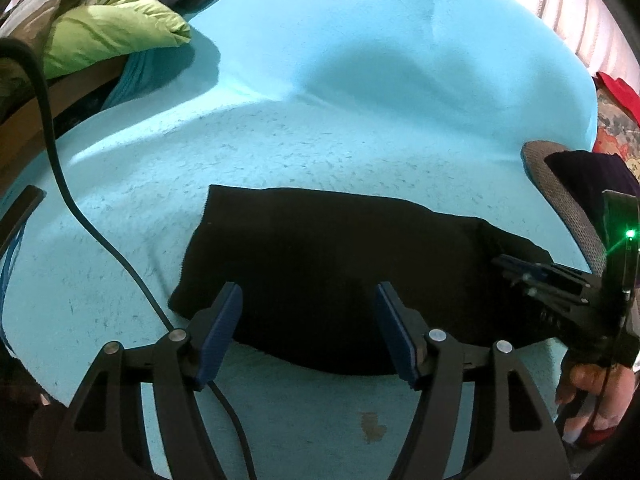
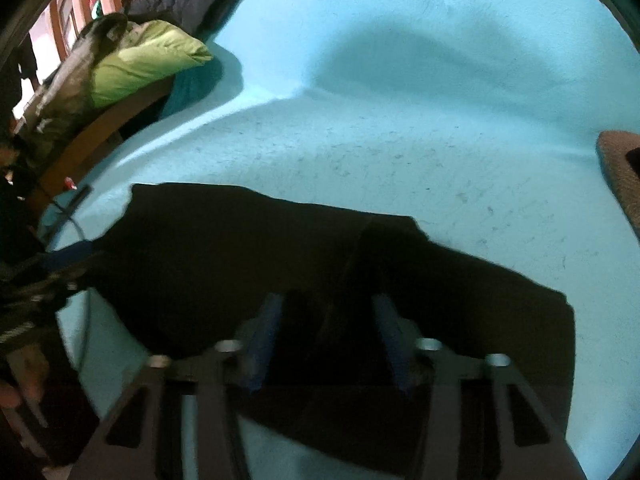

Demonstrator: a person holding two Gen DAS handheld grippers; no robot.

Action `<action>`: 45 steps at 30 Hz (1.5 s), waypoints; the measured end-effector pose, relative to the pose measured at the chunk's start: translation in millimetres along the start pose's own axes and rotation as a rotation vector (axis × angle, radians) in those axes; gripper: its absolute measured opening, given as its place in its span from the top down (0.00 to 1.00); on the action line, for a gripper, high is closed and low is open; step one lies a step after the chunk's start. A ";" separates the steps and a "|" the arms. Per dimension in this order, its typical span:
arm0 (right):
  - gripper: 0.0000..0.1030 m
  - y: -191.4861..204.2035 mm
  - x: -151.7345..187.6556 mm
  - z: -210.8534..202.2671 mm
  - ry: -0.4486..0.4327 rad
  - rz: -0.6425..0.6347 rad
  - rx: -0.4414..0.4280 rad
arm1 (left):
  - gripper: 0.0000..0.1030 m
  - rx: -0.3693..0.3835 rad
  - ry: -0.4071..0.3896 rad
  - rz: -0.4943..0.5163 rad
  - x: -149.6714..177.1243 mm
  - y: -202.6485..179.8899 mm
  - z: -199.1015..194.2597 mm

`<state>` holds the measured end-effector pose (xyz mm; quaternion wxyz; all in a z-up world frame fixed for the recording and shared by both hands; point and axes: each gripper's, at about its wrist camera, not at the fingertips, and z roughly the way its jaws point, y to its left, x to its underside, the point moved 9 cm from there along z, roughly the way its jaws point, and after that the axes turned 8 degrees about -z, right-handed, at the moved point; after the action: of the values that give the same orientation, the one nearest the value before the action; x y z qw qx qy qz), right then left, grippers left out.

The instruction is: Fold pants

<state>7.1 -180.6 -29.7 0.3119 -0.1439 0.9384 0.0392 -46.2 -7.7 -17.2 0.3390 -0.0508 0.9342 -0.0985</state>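
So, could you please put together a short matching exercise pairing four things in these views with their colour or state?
Things:
1. pants
2. blanket
3. puffy jacket
4. left gripper

Colour or state:
A. lime green
B. open, holding nothing
C. black, lying folded
D. turquoise

Pairs: 1-C, 2-D, 3-A, 4-B

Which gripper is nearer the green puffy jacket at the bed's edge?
Left. The left gripper is over the black pants' end on the green puffy jacket's side; the right gripper is at the opposite end.
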 end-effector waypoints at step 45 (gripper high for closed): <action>0.54 53.2 -45.4 -8.3 -0.064 -0.035 -0.185 | 0.30 -0.100 -0.060 -0.075 -2.0 54.1 -23.1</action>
<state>21.3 -120.0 3.2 0.3279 -0.1872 0.9176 0.1246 -61.1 48.8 -10.5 0.3599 -0.1057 0.9249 -0.0626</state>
